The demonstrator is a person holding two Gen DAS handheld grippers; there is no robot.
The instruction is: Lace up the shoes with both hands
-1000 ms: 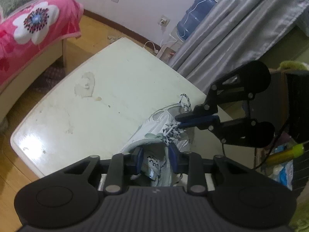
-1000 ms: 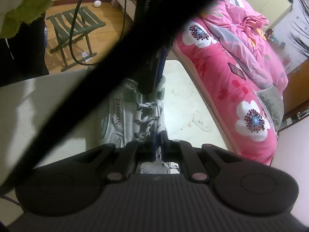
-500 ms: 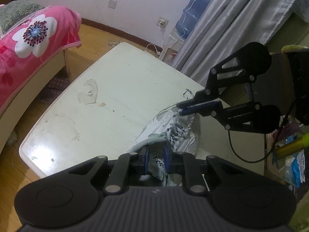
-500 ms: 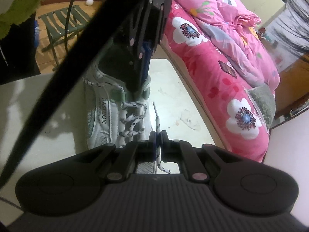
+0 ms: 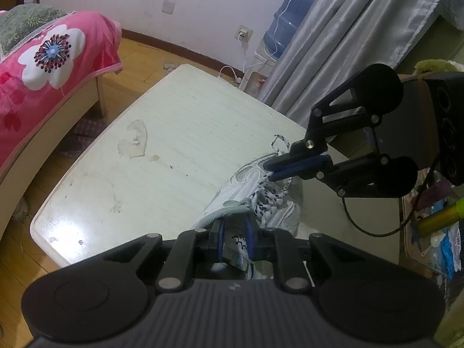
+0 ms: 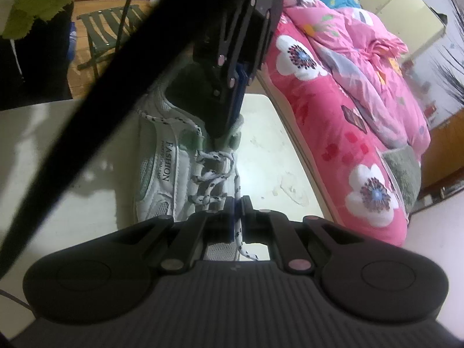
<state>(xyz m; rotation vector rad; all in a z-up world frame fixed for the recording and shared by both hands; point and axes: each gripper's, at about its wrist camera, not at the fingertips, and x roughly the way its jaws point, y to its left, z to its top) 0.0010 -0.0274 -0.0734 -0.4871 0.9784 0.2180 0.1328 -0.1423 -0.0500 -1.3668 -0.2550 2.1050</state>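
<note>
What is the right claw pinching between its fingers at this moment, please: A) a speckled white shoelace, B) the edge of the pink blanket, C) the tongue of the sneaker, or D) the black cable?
A: in the right wrist view the right claw is closed on the speckled white shoelace, which runs between its fingers and trails out below them, above the sneaker.

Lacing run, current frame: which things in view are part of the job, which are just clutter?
In the job:
- sneaker
- lace, pinched in the right gripper
- shoe tongue, clamped by the left gripper

Just lying about:
- table
- pink floral blanket
- water jug
- green folding stool
- grey curtain
</note>
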